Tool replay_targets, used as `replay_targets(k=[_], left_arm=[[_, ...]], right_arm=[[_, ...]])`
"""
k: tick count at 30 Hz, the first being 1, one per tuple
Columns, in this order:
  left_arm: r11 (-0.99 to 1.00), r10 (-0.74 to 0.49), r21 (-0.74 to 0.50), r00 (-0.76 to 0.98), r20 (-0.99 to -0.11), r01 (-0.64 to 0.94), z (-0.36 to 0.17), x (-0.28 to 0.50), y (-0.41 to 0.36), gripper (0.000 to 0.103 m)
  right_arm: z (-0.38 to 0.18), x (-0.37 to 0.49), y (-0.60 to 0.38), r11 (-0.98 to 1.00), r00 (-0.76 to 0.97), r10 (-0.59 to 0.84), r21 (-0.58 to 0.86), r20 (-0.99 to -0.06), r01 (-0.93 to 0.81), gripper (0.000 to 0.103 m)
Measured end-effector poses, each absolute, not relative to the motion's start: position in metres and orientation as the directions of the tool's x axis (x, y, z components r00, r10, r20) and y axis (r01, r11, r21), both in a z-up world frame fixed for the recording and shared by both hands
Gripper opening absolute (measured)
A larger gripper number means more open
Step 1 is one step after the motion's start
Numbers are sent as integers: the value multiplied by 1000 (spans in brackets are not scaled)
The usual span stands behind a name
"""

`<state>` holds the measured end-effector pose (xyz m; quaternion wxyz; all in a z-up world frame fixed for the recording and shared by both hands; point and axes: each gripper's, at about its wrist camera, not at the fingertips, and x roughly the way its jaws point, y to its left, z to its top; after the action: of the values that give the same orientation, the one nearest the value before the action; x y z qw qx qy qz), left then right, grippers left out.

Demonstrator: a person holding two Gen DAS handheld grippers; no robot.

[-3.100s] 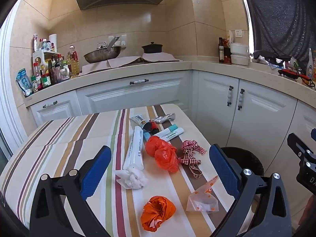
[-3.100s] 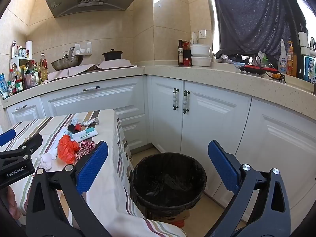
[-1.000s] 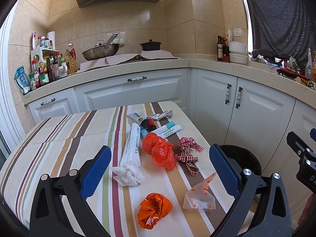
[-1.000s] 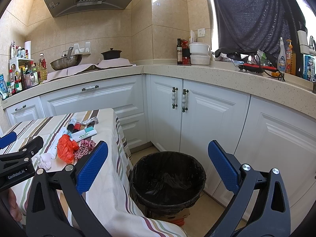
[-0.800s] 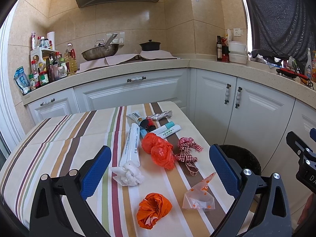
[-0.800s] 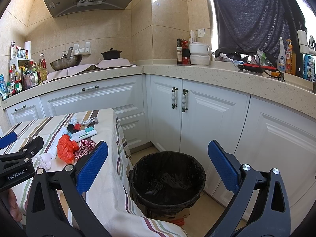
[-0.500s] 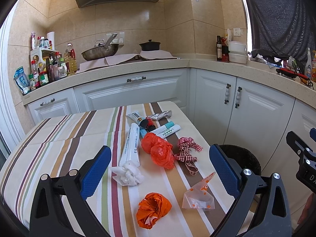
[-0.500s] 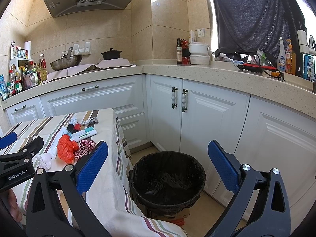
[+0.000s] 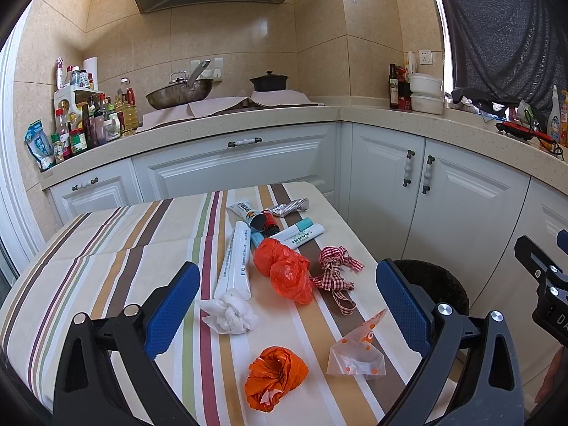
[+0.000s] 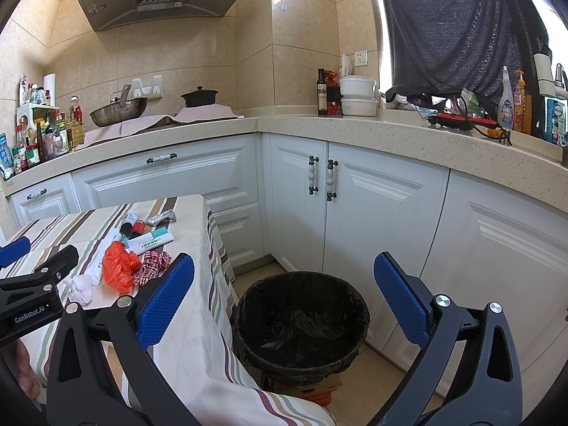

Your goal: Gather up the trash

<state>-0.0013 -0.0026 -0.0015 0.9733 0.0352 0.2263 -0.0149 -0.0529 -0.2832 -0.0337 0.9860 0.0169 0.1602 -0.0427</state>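
The left gripper [image 9: 287,305] hangs above the near edge of the table with the striped cloth [image 9: 117,248], its two blue-padded fingers [image 9: 172,305] spread wide with nothing between them. Nearest to it on the cloth lies a crumpled orange plastic bag [image 9: 273,378], and just to the right of that a clear plastic pouch with orange dots [image 9: 356,349]. A little farther, on the left, sits a knotted white tissue wad [image 9: 229,312], touching the near end of a long white tube [image 9: 236,261]. Right of the tube is a bunched red plastic bag [image 9: 285,271], and beside it a red-and-white checked ribbon [image 9: 333,273]. Farther again lie a white and teal tube [image 9: 301,234], a small dark bottle with a red body [image 9: 268,222], another white tube with a dark cap [image 9: 246,211] and a silver foil strip [image 9: 289,207], which I think is a pill blister, though it is too small to be sure.

The right gripper [image 10: 284,294] is held off the right side of the table, over the floor, also wide open and holding nothing. Between its fingers, lower down, stands the round bin lined with a black bag [image 10: 301,319], close to the hanging tablecloth edge and in front of the white cabinet doors [image 10: 355,213]. Far behind, on the beige counter [image 10: 355,127], stand a steel wok [image 10: 119,110] and a black lidded pot [image 10: 199,97].
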Motion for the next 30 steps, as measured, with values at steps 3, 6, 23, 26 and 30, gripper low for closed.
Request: replay_targets(k=[3, 6, 23, 26, 30], left_arm=[[997, -12, 63, 897, -442, 44, -1, -1, -3, 97], [997, -15, 62, 896, -444, 47, -2, -1, -3, 97], [994, 78, 101, 869, -488, -32, -20, -10, 52, 97], [995, 91, 91, 856, -509, -51, -26, -11, 65, 97], [993, 106, 100, 853, -511, -64, -30, -16, 76, 97]], right_arm=[[-33, -53, -284, 996, 945, -78, 22, -318, 89, 99], [-32, -52, -281, 996, 945, -77, 21, -318, 88, 99], [-56, -36, -223, 995, 922, 95, 24, -376, -93, 99], [-64, -33, -203, 988, 908, 152, 26, -390, -154, 99], [-74, -29, -181, 974, 883, 219, 39, -416, -224, 99]])
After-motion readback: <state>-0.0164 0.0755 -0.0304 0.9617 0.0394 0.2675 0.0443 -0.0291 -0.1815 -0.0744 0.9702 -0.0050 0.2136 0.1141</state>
